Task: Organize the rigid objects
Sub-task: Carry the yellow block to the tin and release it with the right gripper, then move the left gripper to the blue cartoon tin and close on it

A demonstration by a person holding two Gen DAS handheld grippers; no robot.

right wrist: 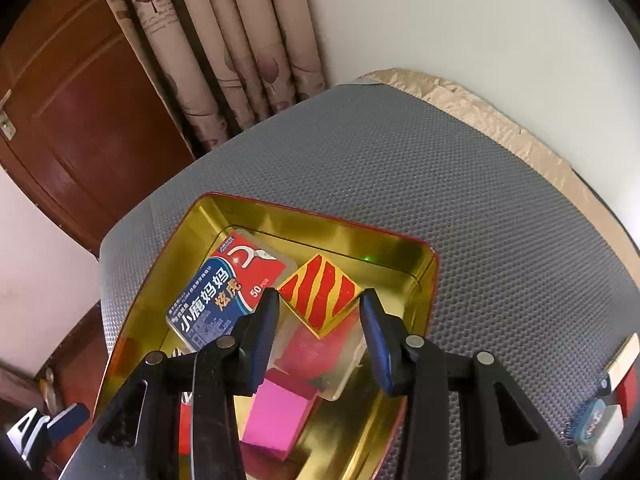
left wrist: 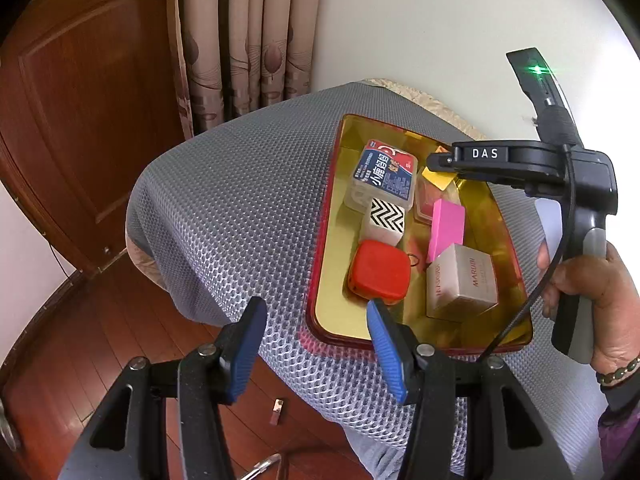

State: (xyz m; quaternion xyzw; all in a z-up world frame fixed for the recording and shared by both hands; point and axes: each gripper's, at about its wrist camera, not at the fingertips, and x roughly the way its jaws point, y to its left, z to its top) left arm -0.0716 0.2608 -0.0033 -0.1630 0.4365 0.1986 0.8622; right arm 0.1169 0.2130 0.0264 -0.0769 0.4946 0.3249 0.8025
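Behind your work surface stand a brown wooden door [left wrist: 80,120], a pleated leaf-print curtain [left wrist: 248,40] and a white wall; the surface itself is a table under a grey mesh mat [left wrist: 224,216]. On that mat, towards its right edge in the left wrist view, sits one gold-lined tin tray [left wrist: 320,280] with a red rim. Count six rigid things inside it: one floss-pick box [left wrist: 386,176] with a blue and red label at the far end, one block with black and white zigzags [left wrist: 385,220] just in front of it, one red rounded case [left wrist: 378,274] nearest the tray's front rim, one pink block [left wrist: 444,228] beside a beige carton [left wrist: 460,280], and one yellow cube with red stripes [right wrist: 320,294] lying on a clear box near the far right corner. Your right gripper [right wrist: 320,336] hangs over the tray with its blue pads either side of that striped cube, apart from it and gripping nothing. Your left gripper [left wrist: 316,354] hovers at the tray's front left corner, jaws spread and empty. At the mat's right edge in the right wrist view lie a few small items [right wrist: 608,420], too blurred to count.
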